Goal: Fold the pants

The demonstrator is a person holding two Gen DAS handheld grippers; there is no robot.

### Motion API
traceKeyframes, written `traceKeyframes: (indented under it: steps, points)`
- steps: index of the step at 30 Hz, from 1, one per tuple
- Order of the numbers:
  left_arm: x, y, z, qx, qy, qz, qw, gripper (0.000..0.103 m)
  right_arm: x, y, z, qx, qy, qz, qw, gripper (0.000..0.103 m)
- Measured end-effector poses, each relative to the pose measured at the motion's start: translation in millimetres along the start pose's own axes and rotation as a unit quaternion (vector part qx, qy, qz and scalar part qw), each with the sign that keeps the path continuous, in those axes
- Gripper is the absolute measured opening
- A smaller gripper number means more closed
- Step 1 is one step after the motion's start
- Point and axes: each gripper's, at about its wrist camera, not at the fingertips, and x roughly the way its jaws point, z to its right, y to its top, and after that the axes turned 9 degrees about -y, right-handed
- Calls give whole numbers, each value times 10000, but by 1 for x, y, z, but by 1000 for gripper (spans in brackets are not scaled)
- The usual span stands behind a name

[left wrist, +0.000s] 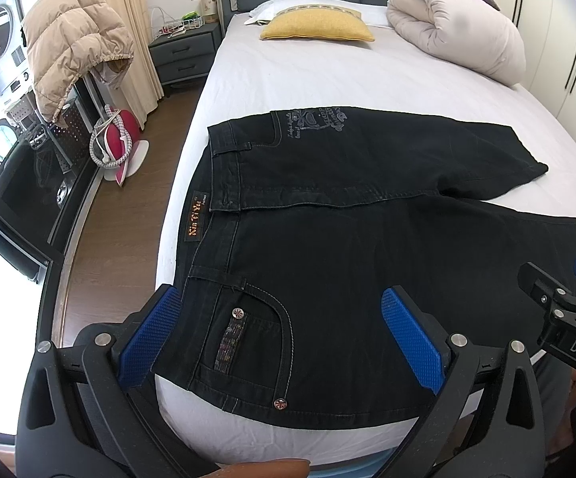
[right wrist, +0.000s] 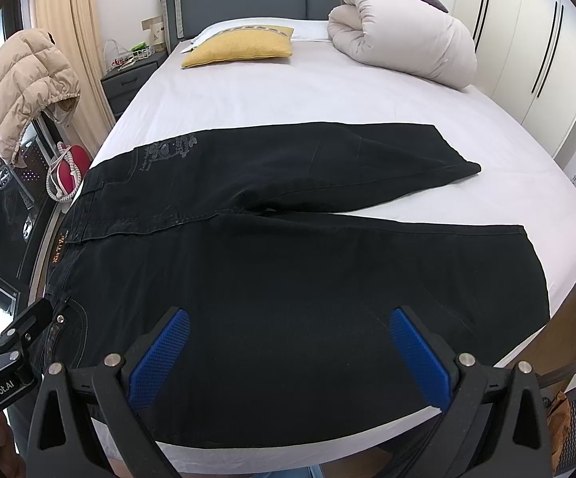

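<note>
Left wrist: both hand-held grippers (left wrist: 284, 338) (right wrist: 288, 354) wide over pants (left wrist: 347, 239); pillow (left wrist: 317, 27), duvet (left wrist: 459, 20) well apart.

The black denim pants (left wrist: 347, 239) lie spread flat on the white bed sheet (left wrist: 288, 79), waistband toward 9 o'clock and the two legs running toward 3 o'clock. The legs part in a narrow V: the far leg angles toward 2 o'clock and ends in a pointed hem, while the near leg lies broader toward 4 o'clock. A brown waist patch (left wrist: 195, 219) with orange lettering sits at the waistband's middle. The near hip shows a stitched pocket (left wrist: 256, 342) with two metal rivets and a patterned strip; the far hip carries pale grey embroidery (left wrist: 315, 121). In the right wrist view the near leg (right wrist: 327, 298) fills the foreground.
</note>
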Motion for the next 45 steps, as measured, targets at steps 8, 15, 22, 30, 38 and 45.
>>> traceKeyframes:
  steps: [8, 15, 22, 30, 38, 45]
  points:
    - [0, 0, 0, -2, 1, -5, 10000, 103, 0, 0, 0, 0, 1, -6, 10000, 103]
    - [10, -12, -1, -5, -13, -33, 10000, 103, 1, -3, -4, -29, 13, -21, 10000, 103]
    - [13, -15, -1, -13, -23, -60, 10000, 103, 2, -2, -4, -40, 27, -58, 10000, 103]
    - [16, -9, -5, -32, -49, -113, 9999, 103, 7, 0, -5, -74, 39, -126, 9999, 103]
    - [19, -1, -5, 332, 163, 185, 9991, 103, 15, 6, -3, -136, 139, -174, 9997, 103]
    - [49, 38, -26, 254, -1076, -210, 9937, 103, 24, 33, 3, -257, 621, 110, 9977, 103]
